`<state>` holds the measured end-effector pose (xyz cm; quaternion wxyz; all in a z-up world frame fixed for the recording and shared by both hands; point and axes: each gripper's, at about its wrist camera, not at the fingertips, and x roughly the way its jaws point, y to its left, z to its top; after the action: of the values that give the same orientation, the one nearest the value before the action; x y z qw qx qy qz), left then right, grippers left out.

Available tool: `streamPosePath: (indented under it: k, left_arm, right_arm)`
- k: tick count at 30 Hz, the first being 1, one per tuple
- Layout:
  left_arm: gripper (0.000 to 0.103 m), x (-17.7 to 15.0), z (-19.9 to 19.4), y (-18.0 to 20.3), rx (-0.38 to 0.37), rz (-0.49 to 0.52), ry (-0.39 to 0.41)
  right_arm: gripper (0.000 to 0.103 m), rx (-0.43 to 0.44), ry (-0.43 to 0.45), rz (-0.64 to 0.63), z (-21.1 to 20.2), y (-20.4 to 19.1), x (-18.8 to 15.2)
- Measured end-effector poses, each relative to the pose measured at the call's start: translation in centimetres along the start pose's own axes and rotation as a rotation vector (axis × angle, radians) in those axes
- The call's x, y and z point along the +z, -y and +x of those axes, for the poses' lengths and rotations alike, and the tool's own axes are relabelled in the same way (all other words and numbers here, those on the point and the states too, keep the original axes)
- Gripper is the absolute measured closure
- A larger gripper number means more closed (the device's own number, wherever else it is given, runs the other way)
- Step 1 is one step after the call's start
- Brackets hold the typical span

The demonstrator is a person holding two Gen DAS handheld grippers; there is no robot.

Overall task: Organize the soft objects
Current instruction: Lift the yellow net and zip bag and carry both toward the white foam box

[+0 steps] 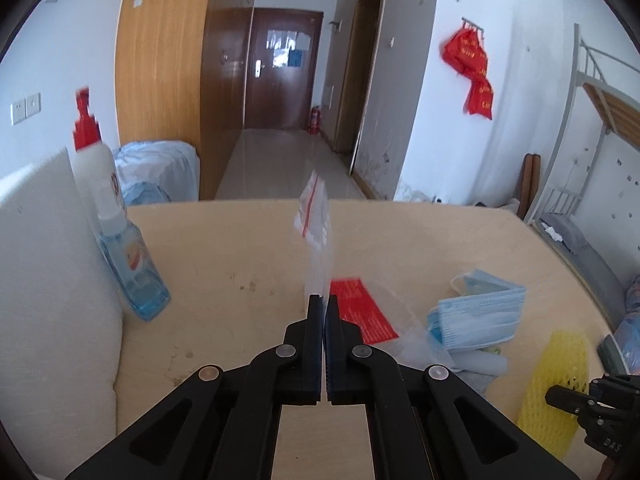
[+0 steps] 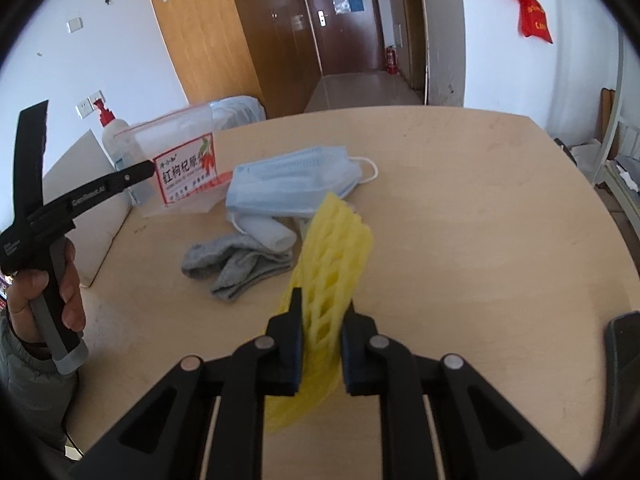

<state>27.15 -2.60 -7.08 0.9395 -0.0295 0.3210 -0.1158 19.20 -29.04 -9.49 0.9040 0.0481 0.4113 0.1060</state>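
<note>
Bag: clear zip bag (image 1: pixel 316 232) with a red seal strip, lifted upright above the surface (image 1: pixel 240 264); its lower edge is pinched in the left hand-held gripper (image 1: pixel 323 300).
Left hand-held gripper: clenched, jaws pressed together on the bag's edge; in the right wrist view a hand (image 2: pixel 48 292) grips its handle at the left.
Net: yellow foam net (image 2: pixel 332 264), standing tilted off the surface, its lower part between the right jaws.
Right hand-held gripper (image 2: pixel 322 300): grasping the net, pads squeezing it from both sides.
Masks: stack of blue masks (image 2: pixel 292 184) lying on the surface beyond the net, just beside the bag.
Sock: grey sock (image 2: pixel 236 264), crumpled, nearer than the masks, left of the net.
Roll: small white roll (image 2: pixel 268 232), between the masks and the sock, touching both.
Bottles: white bottle (image 1: pixel 94 164) with a red pump top and a blue bottle (image 1: pixel 134 268), at the surface's left edge beside a white block (image 1: pixel 52 272).
</note>
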Motion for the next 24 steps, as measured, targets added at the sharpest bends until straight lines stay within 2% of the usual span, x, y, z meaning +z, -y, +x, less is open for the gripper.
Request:
streamPosePath:
  k: [9,18,24]
  left_arm:
    - [0.103,0.7,-3.6,1.3,-0.005,0.040,0.078]
    - [0.103,-0.8,-2.5,1.1,0.008,0.045,0.013]
    - [0.103,-0.9,-3.5,1.5,0.014,0.064,0.044]
  right_arm:
    - [0.085,0.013,0.053,-0.008,-2.0,-0.5,-0.1]
    - [0.085,0.023,0.055,-0.022,-2.2,-1.0,-0.4]
    - [0.085,0.025,0.063,-0.016,-2.4,-0.8,-0.4]
